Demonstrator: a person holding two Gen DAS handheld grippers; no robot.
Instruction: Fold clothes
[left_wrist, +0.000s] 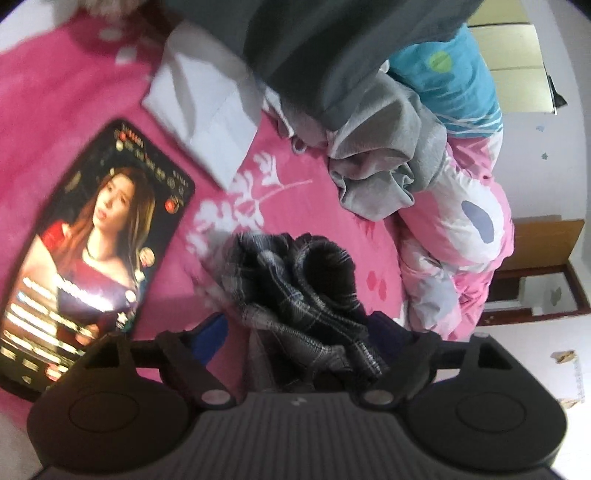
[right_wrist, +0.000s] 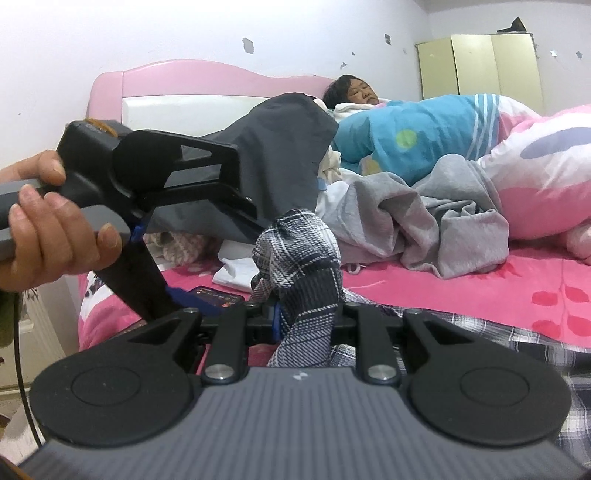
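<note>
Left hand-held gripper (left_wrist: 295, 332) pinched a bunch of plaid cloth (left_wrist: 295, 280), low centre of the left wrist view, over the pink bed (left_wrist: 314, 199). Right hand-held gripper (right_wrist: 306, 321) was also clamped on the plaid cloth (right_wrist: 299, 258), which rose bunched at centre frame and trailed to the lower right. Phone (left_wrist: 88, 254) lay lit at left on the bed. Grey garment (right_wrist: 424, 221) was heaped mid-right, beside a person (right_wrist: 354, 90) under a quilt (right_wrist: 424, 129). A hand (right_wrist: 48, 221) held the other gripper's handle at left.

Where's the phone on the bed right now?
The phone lies screen-up on the pink bedsheet, at the left of the left wrist view, beside the folded white garment and left of the plaid cloth.
</note>
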